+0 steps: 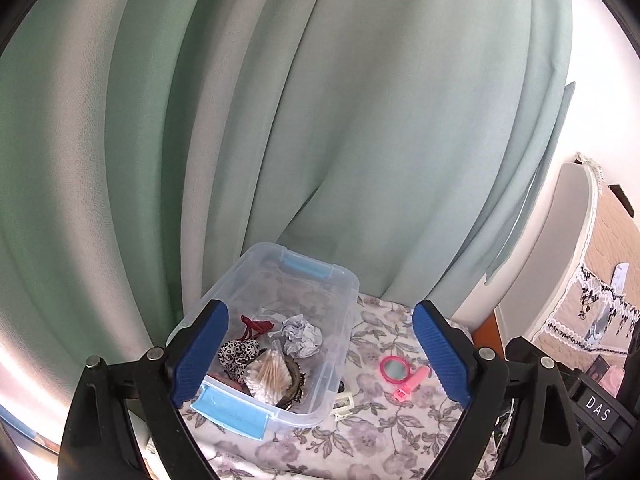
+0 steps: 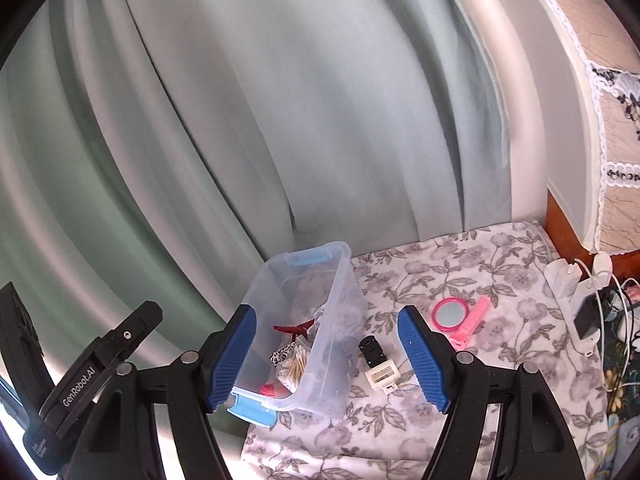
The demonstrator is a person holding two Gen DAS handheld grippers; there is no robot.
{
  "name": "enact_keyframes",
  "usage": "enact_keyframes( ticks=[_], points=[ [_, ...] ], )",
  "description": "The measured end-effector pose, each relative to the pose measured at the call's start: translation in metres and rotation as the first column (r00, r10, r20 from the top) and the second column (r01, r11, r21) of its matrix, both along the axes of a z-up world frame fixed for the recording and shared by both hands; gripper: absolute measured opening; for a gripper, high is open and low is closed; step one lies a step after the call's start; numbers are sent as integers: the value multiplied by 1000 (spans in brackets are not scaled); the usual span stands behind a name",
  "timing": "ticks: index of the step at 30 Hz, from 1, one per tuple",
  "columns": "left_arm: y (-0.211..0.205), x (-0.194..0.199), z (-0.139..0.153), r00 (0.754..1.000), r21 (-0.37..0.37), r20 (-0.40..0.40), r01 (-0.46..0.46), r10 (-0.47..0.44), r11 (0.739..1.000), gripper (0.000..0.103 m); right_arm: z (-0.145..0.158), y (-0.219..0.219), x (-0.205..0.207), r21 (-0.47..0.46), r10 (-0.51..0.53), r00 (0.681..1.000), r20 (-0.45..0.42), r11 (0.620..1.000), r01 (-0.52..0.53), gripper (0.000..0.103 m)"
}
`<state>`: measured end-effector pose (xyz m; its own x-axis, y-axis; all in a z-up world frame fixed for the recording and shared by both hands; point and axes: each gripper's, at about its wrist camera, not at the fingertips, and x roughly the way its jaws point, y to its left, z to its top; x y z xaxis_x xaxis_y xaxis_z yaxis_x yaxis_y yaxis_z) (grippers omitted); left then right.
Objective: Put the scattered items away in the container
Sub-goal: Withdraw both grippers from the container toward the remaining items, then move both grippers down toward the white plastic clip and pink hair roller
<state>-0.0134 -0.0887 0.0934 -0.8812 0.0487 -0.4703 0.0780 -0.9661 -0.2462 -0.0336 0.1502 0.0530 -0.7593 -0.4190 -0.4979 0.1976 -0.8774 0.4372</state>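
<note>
I see both my left hand-held gripper [image 1: 320, 354] and right hand-held gripper [image 2: 326, 356] gaping, empty, over the clear plastic container [image 1: 340, 304] on floral bedding [image 2: 460, 264]; a round pink mirror [image 2: 452, 314] lies outside.

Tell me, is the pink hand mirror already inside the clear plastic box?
No, the pink hand mirror lies on the floral cloth, outside the clear plastic box.

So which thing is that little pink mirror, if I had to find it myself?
Start at the clear plastic box with blue latches on the flowered cloth. On the cloth to its right lies the pink hand mirror, a round glass in a pink ring. Its pink handle sets it apart from the black-and-white clip beside the box.
</note>
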Motion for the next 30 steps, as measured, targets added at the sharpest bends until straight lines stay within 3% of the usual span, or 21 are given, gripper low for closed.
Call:
enact_keyframes(
  ticks=[5, 7, 14, 25, 30],
  points=[
    [25, 6, 5, 999, -10, -15, 28, -29, 1000, 94, -1, 37, 6, -39, -49, 999, -10, 998, 48, 78],
    [33, 5, 5, 998, 9, -11, 55, -55, 998, 103, -3, 51, 8, -56, -66, 998, -11, 996, 65, 80],
    [63, 1, 0, 992, 22, 4, 123, -123, 992, 103, -12, 93, 11, -92, -87, 996, -9, 992, 86, 83],
    [99, -13, -26, 978, -12, 80, 194, -192, 981, 103, -49, 127, 0, -98, -95, 991, 92, 990, 103, 86],
    [107, -25, -49, 973, -33, 145, 186, -180, 982, 103, -71, 133, -12, -105, -92, 985, 147, 989, 108, 86]
  ],
)
